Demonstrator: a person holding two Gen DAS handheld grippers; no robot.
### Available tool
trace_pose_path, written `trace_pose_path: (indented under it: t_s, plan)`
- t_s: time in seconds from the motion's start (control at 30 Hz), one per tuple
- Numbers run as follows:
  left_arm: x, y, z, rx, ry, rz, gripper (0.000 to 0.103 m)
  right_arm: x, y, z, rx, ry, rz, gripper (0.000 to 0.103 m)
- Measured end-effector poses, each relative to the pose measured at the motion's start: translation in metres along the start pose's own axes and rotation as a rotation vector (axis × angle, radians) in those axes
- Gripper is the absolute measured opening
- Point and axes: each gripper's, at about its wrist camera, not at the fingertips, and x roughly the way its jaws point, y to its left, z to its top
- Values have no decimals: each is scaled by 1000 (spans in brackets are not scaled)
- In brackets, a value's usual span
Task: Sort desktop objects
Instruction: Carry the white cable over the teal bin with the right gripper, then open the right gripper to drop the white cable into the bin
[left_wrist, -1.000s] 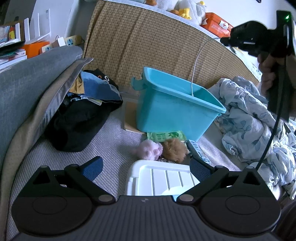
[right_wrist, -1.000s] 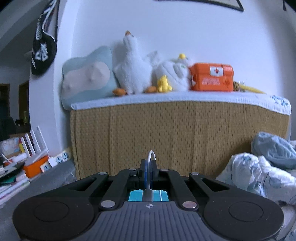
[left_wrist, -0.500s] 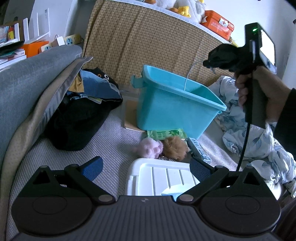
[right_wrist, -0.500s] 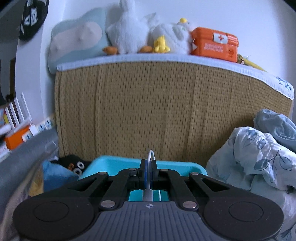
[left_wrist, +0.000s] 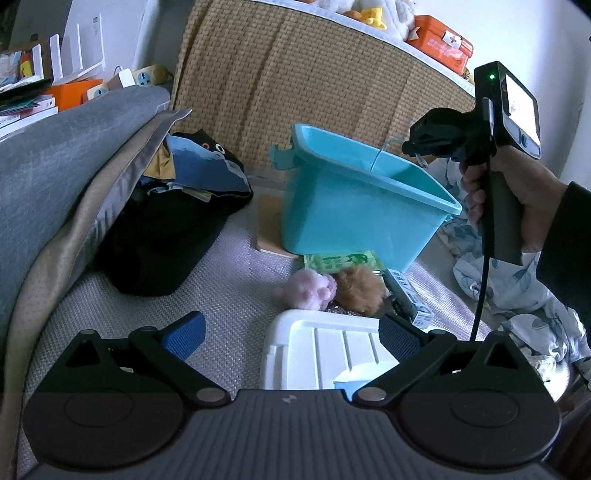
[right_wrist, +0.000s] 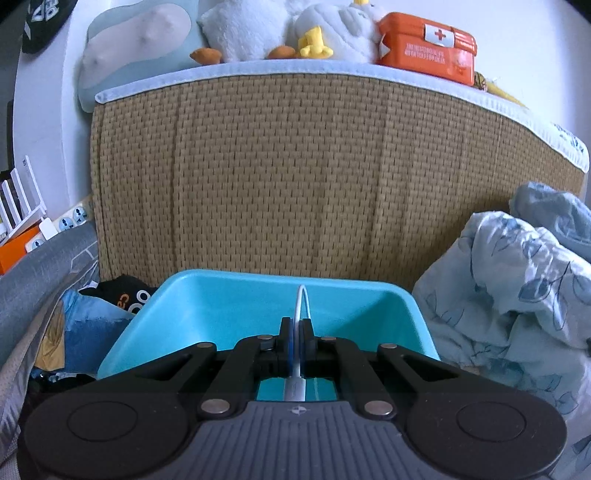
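Two changes since half a second ago: my right gripper has dropped lower and tipped down, so the turquoise bin now fills far more of the right wrist view, and in the left wrist view the right gripper sits closer to the bin's rim than before. Left gripper hasn't shifted, same spot over the white lid. Right jaws are pinched nearly closed on a white cable; it's thin, glossy, arcs up out of the fingers in a tight loop, with a pale connector end showing behind the pads at the palm side. From the left view the cable trails as a fine curved line down into the bin's open top. Left jaws stand wide apart, blue pads bare, gripping nothing. Still on the mat in front of the bin: pink plush touching brown plush, green packet just behind them, small printed box beside the brown one.
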Motion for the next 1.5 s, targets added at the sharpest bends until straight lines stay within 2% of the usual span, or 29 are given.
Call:
trace_pose_path:
  t_s: [0.2,0.4,0.63,0.73,0.77,0.87,1.03,1.3,1.5]
  plan:
    - [1,0,-1,2,4,2,103,5,-2,-6,11,27,5,4]
    - [1,-2,-1,16,6,-1,103,10,-6,-12,32,91,29,5]
    - [0,-2,-1,23,2,4,103,6,-11,-18,53,111,41,7]
    - [0,-4,0,35,0,8,103,5,-12,-17,26,143,55,20]
    - [0,-5,0,43,1,10,103,4,-11,-17,9,147,59,20]
    - [1,-8,-1,64,3,12,103,-6,-11,-16,-34,129,65,21]
    - [0,-11,-1,94,-1,26,103,-27,-22,-14,-12,110,88,25]
    - [-2,-16,-2,145,-8,47,103,-61,-32,-17,-9,82,122,26]
    - [-8,-19,0,125,-16,52,103,-81,-38,-26,11,100,146,26]
